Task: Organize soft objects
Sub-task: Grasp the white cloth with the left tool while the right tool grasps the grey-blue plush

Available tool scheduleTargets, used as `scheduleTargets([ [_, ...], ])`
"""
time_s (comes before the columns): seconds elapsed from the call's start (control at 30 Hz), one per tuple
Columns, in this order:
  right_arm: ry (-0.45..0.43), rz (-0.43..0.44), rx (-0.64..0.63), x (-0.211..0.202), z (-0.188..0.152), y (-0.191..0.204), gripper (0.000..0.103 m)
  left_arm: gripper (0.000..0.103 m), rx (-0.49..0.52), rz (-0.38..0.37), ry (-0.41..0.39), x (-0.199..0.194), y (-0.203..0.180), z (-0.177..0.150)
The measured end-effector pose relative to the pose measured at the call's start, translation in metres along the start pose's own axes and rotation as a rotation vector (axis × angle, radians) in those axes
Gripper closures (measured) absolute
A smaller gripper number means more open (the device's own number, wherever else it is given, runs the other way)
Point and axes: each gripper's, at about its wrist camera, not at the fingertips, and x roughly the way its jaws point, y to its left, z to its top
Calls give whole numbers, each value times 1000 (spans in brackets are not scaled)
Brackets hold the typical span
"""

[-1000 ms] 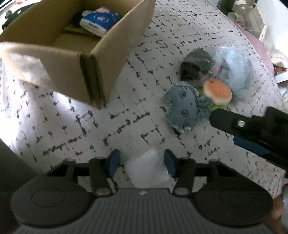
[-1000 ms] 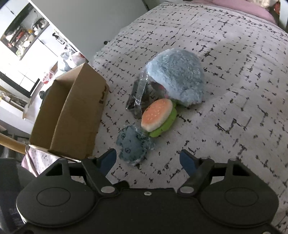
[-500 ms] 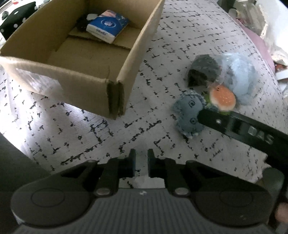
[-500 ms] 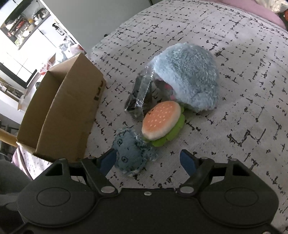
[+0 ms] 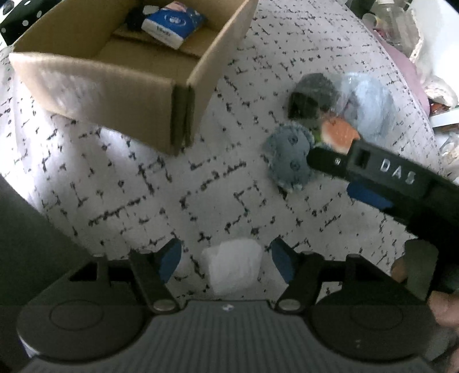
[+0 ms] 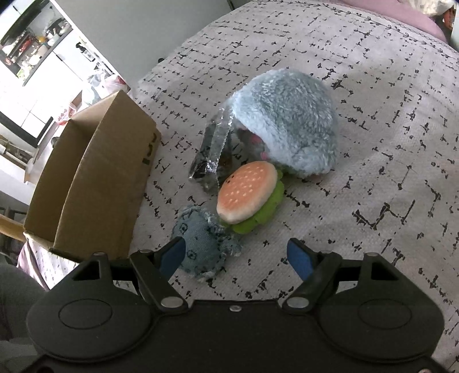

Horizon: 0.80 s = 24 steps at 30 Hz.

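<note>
A white soft pack [image 5: 233, 265] lies on the patterned bedspread between the fingers of my open left gripper [image 5: 226, 259]; the pads do not touch it. A cardboard box [image 5: 120, 77] stands at the upper left and holds a blue tissue pack [image 5: 173, 24]. My right gripper [image 6: 236, 255] is open just above a small denim plush [image 6: 200, 251], which also shows in the left wrist view [image 5: 288, 156]. Beside it lie a burger plush [image 6: 248, 195], a fluffy blue plush [image 6: 287, 126] and a dark item in clear wrap [image 6: 210, 160].
The box [image 6: 94, 178] stands left of the toy pile in the right wrist view. A pink cover [image 6: 401, 11] lies at the bed's far edge. Shelves and clutter [image 6: 31, 48] stand beyond the bed. The right gripper's finger [image 5: 373, 172] crosses the left wrist view.
My left gripper shut half a second ago and has opened again, with the white pack lying between its fingers. My right gripper has moved closer to the denim plush and burger.
</note>
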Motion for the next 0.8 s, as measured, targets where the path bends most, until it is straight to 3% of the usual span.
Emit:
scheduleTargets([
  [0.13, -10, 20, -27, -4, -4, 4, 26, 35, -41, -21, -8, 3, 0, -7],
  [0.23, -9, 45, -59, -6, -6, 10, 28, 36, -54, 16, -16, 8, -1, -9],
  [0.3, -10, 50, -79, -5, -6, 13, 29, 47, -76, 9, 1, 13, 1, -9],
  [0.33, -12, 51, -85, -5, -6, 13, 31, 59, -89, 1, 23, 17, 3, -8],
  [0.67, -8, 37, -124, 4, -5, 18, 36, 59, -82, 21, -49, 1, 5, 8],
  [0.8, -2, 22, -156, 10, -4, 24, 43, 59, -124, 31, -36, 1, 14, 18],
])
